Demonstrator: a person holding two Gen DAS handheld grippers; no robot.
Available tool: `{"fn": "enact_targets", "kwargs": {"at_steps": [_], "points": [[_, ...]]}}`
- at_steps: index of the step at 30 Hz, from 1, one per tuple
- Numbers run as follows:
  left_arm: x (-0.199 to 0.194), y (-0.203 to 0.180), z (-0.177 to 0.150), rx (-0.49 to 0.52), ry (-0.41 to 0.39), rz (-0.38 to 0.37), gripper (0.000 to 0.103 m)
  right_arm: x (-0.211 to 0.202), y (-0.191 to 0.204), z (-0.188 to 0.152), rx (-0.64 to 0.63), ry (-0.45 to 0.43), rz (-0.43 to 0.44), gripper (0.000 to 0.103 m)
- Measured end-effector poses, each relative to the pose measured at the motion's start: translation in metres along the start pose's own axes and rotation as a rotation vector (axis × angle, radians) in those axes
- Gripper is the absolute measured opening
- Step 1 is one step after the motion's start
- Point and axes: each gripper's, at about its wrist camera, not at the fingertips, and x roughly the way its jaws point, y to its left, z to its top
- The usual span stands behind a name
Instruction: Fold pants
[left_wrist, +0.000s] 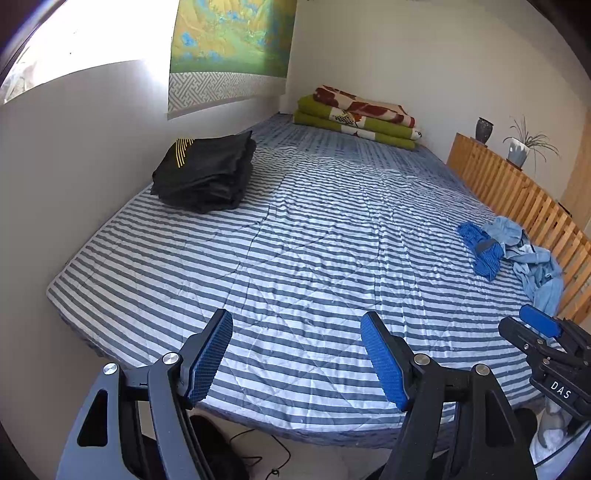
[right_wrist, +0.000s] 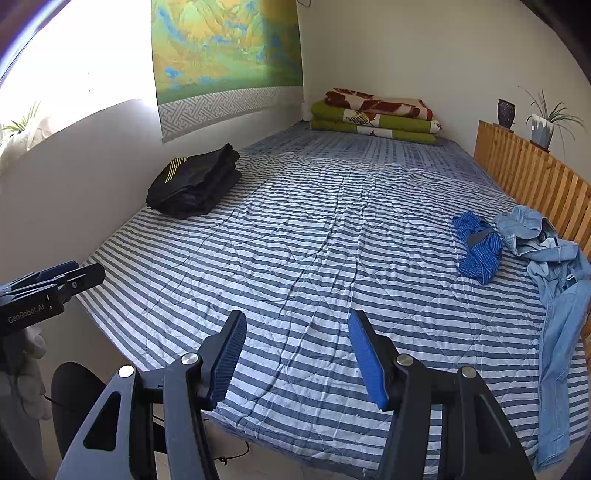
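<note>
Left jaws: the left gripper is standing wide open over the near edge of the bed, its blue ribbed pads gripping nothing.
Right jaws: the right gripper is also standing open, somewhat narrower, with only bedding showing between its pads.
Bed: the blue-and-white striped quilted cover is filling the middle of both views.
Unfolded pants: the crumpled light-blue denim pants are lying at the right edge of the frame, against the wooden slatted bed rail, well apart from both grippers.
Beside them: a bunched bright-blue striped garment is lying just left of the denim.
Folded stack: a pile of folded black garments with yellow stripes is sitting at the left of the frame, by the wall.
Far end: folded green and red patterned blankets are resting at the top centre.
Wall: a green-and-yellow landscape scroll painting is hanging at upper left.
</note>
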Motion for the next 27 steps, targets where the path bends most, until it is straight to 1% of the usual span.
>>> {"fn": "enact_targets", "kwargs": {"at_steps": [4, 11, 22, 27], "points": [[0.006, 0.0, -0.002, 0.003, 0.013, -0.001, 0.075, 0.001, 0.0, 0.0, -0.004, 0.003, -0.003, 0.054], [0.009, -0.001, -0.001, 0.007, 0.014, -0.002, 0.077, 0.004, -0.003, 0.0, 0.005, 0.014, -0.006, 0.054], [0.013, -0.002, -0.002, 0.008, 0.016, 0.004, 0.077, 0.007, -0.003, -0.001, 0.002, 0.023, -0.011, 0.054], [0.011, -0.003, -0.006, 0.007, 0.014, 0.006, 0.081, 0.007, -0.003, -0.003, 0.007, 0.021, -0.009, 0.054]]}}
